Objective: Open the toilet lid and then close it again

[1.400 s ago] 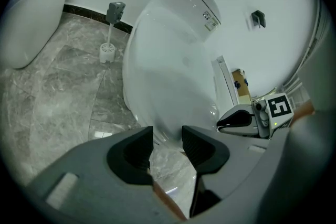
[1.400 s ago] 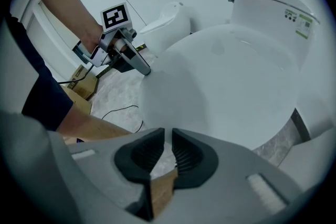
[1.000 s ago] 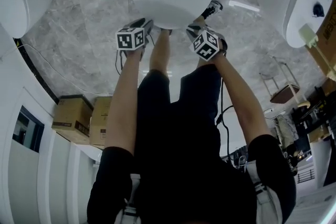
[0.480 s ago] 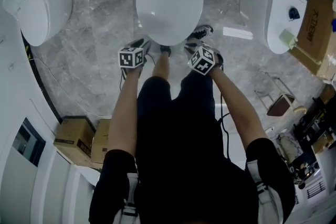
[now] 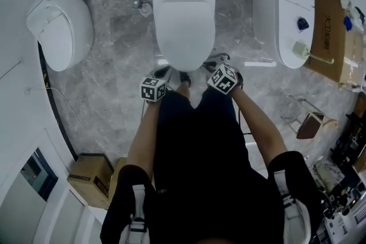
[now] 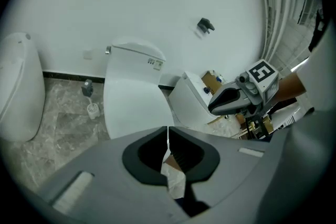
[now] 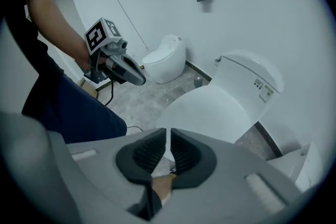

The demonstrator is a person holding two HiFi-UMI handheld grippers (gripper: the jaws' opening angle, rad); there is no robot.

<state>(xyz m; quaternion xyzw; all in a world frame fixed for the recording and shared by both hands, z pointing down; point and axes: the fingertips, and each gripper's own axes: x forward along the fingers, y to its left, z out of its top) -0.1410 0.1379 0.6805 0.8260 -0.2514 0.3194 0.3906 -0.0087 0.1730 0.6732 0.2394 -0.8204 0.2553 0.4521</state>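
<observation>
The white toilet stands at top centre in the head view, its lid (image 5: 184,26) down and closed; it also shows as the lid (image 6: 131,107) in the left gripper view and the lid (image 7: 210,113) in the right gripper view. Both grippers hang in the air in front of its front edge and touch nothing. My left gripper (image 5: 162,72) (image 6: 168,131) is shut and holds nothing. My right gripper (image 5: 213,64) (image 7: 169,136) has its jaws closing to a thin slit, with nothing between them. Each gripper appears in the other's view: the right gripper (image 6: 226,102) and the left gripper (image 7: 128,73).
A second toilet (image 5: 63,28) stands at the left and a third (image 5: 286,17) at the right. Cardboard boxes sit at the far right (image 5: 329,37) and lower left (image 5: 91,177). A small round thing (image 5: 144,7) sits by the toilet's base. The person's legs fill the foreground.
Both grippers have lifted up and back from the toilet's front edge, and the head view has risen, showing the whole toilet with its lid down.
</observation>
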